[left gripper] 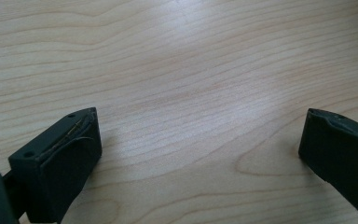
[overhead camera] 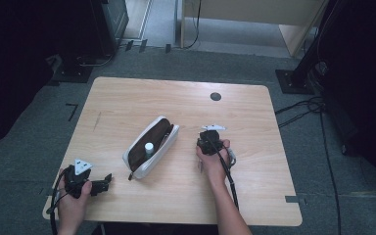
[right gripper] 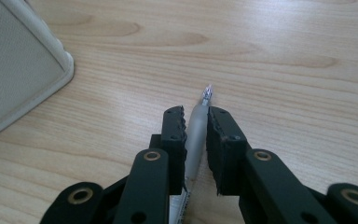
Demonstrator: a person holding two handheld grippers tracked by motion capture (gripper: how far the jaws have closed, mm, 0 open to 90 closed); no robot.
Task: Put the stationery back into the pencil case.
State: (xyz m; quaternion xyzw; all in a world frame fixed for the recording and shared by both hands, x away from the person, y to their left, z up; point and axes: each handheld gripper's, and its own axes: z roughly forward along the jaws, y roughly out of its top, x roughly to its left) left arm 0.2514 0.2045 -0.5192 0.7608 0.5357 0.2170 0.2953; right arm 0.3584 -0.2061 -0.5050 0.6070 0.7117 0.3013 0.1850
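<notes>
Between the two black jaws of the right gripper (right gripper: 196,116) a slim frosted pen (right gripper: 196,135) is pinched, its barrel running lengthwise down the gap with both pads pressed against its sides. Its clear pointed tip pokes out just past the jaw ends, and a white printed stretch of the barrel shows lower down between the arms. Under the pen lies the pale wooden table (right gripper: 284,56), though whether the pen rests on it or is held just above cannot be told. To the left in the right gripper view, near the jaws but apart from them, sits the rounded corner of a cream fabric pencil case (right gripper: 18,70).

From the high view, the right gripper (overhead camera: 210,133) sits right of the table's middle, gripped by the person's right hand (overhead camera: 214,159) with a cable trailing back along the forearm. The pencil case (overhead camera: 152,147) lies slantwise at the centre, unzipped, its dark lining open to view and a small white-capped item (overhead camera: 149,147) standing inside.

Over at the near left corner, the left gripper (overhead camera: 106,180) is held low in the left hand (overhead camera: 71,198), well apart from the case. Its jaws stand spread wide in the left gripper view, with bare wood grain between them and nothing clasped.

A small dark round disc (overhead camera: 216,96) is set in the tabletop near the far edge.
</notes>
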